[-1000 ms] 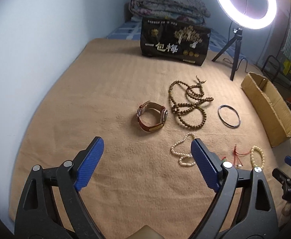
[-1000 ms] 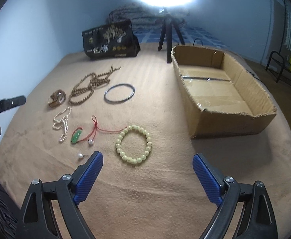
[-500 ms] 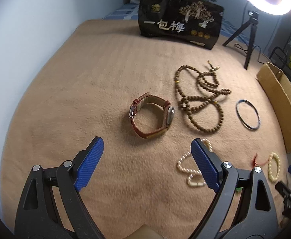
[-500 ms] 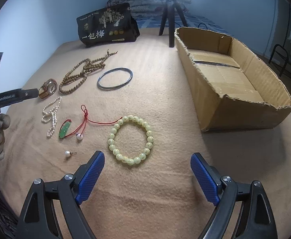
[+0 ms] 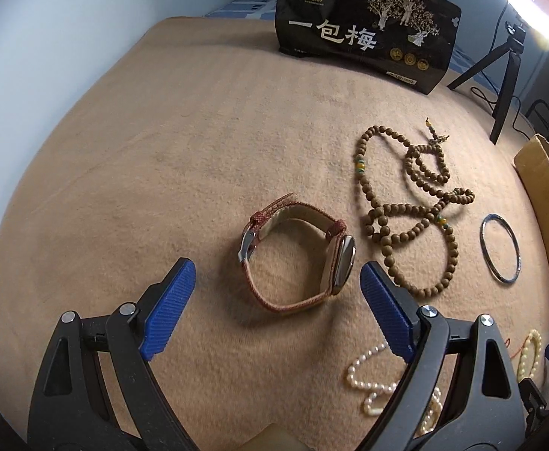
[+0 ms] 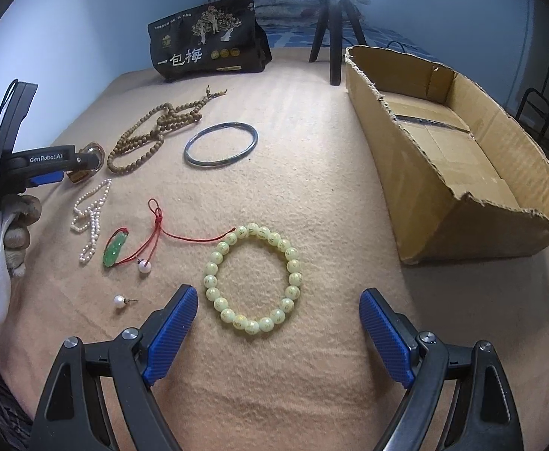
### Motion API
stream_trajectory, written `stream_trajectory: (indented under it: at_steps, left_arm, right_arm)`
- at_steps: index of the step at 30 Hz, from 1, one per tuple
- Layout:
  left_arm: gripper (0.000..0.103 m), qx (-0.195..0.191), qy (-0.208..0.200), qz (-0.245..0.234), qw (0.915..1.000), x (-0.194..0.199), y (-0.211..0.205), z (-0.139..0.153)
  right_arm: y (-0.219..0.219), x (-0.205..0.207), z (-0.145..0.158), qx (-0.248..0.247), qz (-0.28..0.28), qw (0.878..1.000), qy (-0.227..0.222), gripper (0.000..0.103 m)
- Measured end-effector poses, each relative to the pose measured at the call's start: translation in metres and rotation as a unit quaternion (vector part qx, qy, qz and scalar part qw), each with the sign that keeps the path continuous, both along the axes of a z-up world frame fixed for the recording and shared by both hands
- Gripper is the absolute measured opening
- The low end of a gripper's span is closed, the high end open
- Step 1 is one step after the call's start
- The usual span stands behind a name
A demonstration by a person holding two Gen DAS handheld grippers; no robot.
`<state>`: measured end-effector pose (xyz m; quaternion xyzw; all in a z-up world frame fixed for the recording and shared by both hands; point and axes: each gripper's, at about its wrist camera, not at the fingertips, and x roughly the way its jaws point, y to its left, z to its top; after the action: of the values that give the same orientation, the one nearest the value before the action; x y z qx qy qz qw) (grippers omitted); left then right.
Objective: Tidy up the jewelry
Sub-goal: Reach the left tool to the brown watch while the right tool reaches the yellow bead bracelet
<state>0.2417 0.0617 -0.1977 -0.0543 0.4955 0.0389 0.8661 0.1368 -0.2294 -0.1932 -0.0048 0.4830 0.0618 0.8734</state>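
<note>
My left gripper (image 5: 277, 312) is open, with a brown-strapped watch (image 5: 297, 257) lying just ahead between its blue pads. My right gripper (image 6: 278, 332) is open, with a pale green bead bracelet (image 6: 252, 278) just ahead of it. Wooden prayer beads (image 5: 406, 206), a dark metal bangle (image 6: 220, 144), a white pearl string (image 6: 90, 218), a green pendant on red cord (image 6: 115, 250) and a loose pearl stud (image 6: 119, 301) lie on the tan blanket (image 6: 312, 195). An open cardboard box (image 6: 458, 203) stands at the right.
A black snack bag (image 5: 364, 34) stands at the back of the blanket. A ring light tripod (image 6: 332, 18) stands behind the box. The left gripper's body (image 6: 30, 165) and gloved hand show at the left edge of the right wrist view.
My left gripper has moved forward and down to the watch. My right gripper has moved forward and down to the green bracelet. Both stay open.
</note>
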Motion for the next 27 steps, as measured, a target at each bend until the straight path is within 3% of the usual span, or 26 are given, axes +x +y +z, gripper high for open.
stream_trajectory:
  at_steps: [8, 13, 16, 21, 27]
  left_arm:
    - [0.091, 0.002, -0.004, 0.008, 1.0, 0.007, 0.001, -0.005]
    - [0.072, -0.008, -0.008, 0.009, 0.9999, 0.007, 0.002, -0.002]
    - [0.061, -0.009, -0.01, 0.005, 0.9999, 0.005, 0.001, 0.0]
    - [0.061, -0.009, -0.012, 0.006, 0.9999, 0.004, 0.001, 0.001]
    - [0.06, -0.011, -0.014, 0.009, 0.9998, 0.003, 0.003, 0.003]
  right_arm:
    - [0.005, 0.003, -0.003, -0.012, 0.008, 1.0, -0.001, 0.088]
    - [0.015, 0.008, -0.006, -0.029, 0.016, 0.999, -0.006, 0.082]
    - [0.017, 0.007, -0.005, -0.029, 0.026, 0.999, -0.008, 0.071]
    - [0.018, 0.005, -0.003, -0.02, 0.04, 0.999, -0.008, 0.043]
    - [0.016, 0.004, -0.002, -0.007, 0.047, 0.999, -0.006, 0.023]
